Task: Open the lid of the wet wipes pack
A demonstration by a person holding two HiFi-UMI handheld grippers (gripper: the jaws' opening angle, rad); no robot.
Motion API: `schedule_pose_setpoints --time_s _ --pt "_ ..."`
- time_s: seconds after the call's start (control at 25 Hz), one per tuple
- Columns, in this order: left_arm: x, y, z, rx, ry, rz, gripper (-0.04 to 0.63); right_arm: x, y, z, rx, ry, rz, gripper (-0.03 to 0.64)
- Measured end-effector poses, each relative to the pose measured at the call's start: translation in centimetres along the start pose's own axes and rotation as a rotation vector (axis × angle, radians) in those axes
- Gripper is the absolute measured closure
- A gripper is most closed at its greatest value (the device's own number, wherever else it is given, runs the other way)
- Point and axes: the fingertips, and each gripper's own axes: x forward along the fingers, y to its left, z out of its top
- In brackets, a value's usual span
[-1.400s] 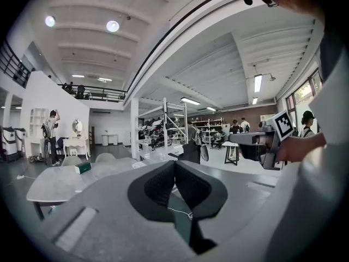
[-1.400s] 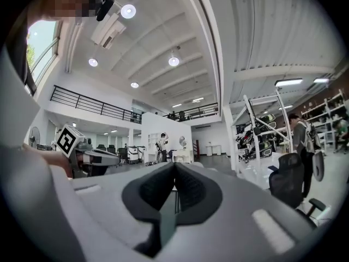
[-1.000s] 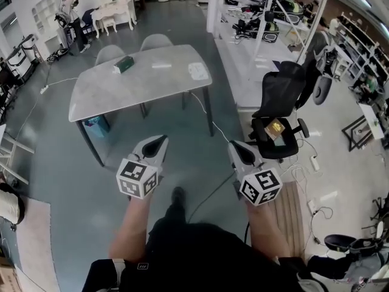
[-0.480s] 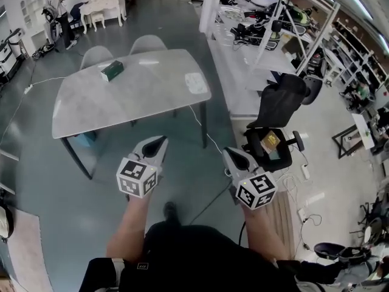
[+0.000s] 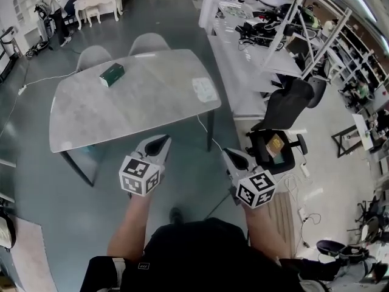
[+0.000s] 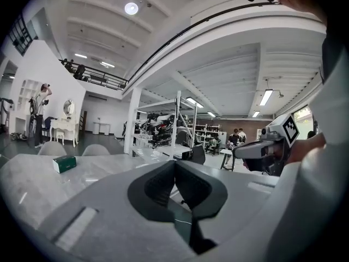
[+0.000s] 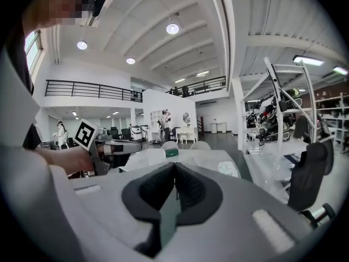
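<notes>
My left gripper (image 5: 161,142), smooth grey plastic shell with ribbed black pads: I read it clenched, nothing between jaws. My right gripper (image 5: 233,155), same build: clenched too, empty. Both in air, short of pale grey stone-look surface (image 5: 134,102) with rounded corners. Flat white soft wet wipes pack (image 5: 205,90) lies near surface's right edge, well apart from both grippers. Dark green rectangular box (image 5: 112,74) sits toward far left corner.
</notes>
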Motion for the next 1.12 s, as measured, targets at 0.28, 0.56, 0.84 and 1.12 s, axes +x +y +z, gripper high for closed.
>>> schedule_pose_setpoints --time_s 0.28,0.56,0.84,1.12 --pt "0.6 3.9 -1.0 -0.033 0.014 0.019 0.584 4.4 0.2 -0.3 -0.004 0.041 0.042 0.614" --pt "2.7 6.0 -0.4 -0.017 0.038 0.04 0.584 8.6 -2.2 0.5 0.017 0.033 0.085 0.614" --pt "8.6 9.1 0.8 -0.011 0.049 0.073 0.584 14.2 -6.8 1.9 0.018 0.023 0.152 0.614" --pt "17.8 11.1 1.5 -0.021 0.114 0.061 0.584 19.3 -15.3 2.6 0.071 0.042 0.166 0.614"
